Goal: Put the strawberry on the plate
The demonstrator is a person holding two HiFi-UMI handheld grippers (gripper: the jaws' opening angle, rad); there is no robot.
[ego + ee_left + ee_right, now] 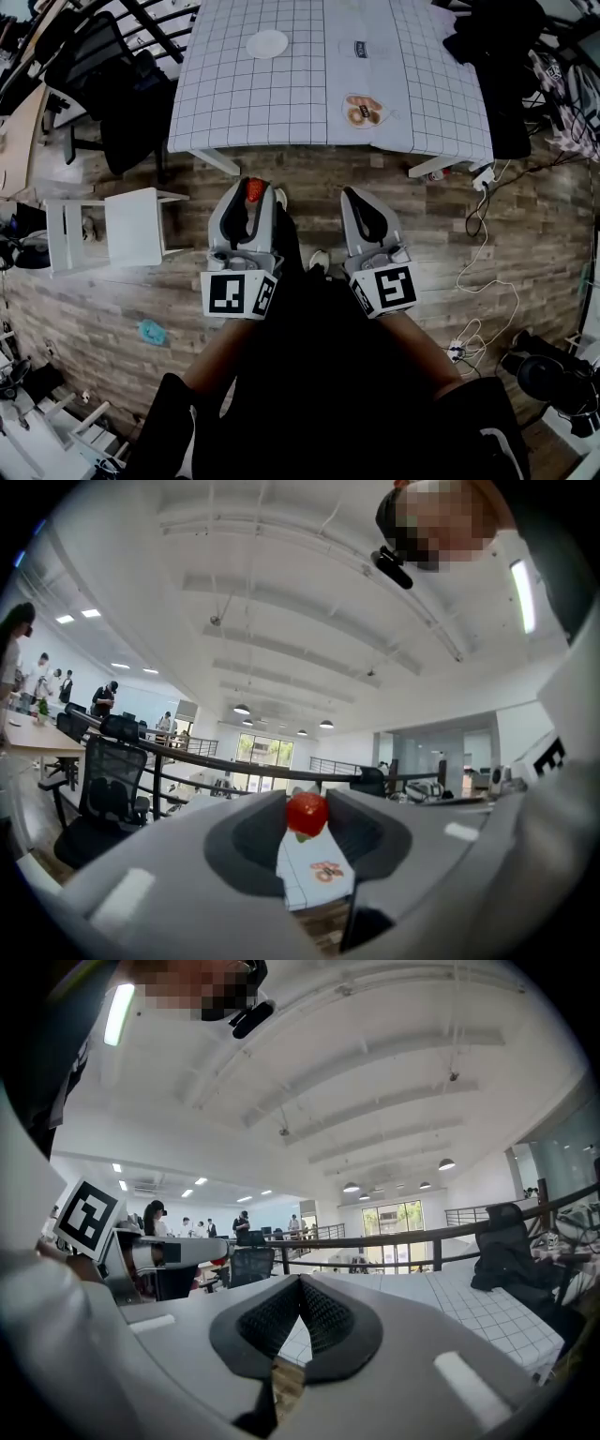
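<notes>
The red strawberry (pixel 254 190) is pinched between the tips of my left gripper (pixel 253 187), held over the wooden floor short of the table. From the left gripper view the strawberry (pixel 307 814) sits between the two dark pads, with its green leaf hanging below. The white plate (pixel 267 43) rests far back on the grid-patterned table (pixel 281 103). My right gripper (pixel 351 197) hangs beside the left one, shut with nothing in it; its pads (pixel 319 1314) meet in the right gripper view. There the left gripper (pixel 155 1255) shows at the left.
A doughnut-printed packet (pixel 363 111) lies near the table's front edge, and a small label (pixel 361 49) lies further back. Dark clothing (pixel 492 47) covers the table's right end. A white stool (pixel 131 225) and black office chair (pixel 103 66) stand left. Cables (pixel 483 234) trail on the floor at right.
</notes>
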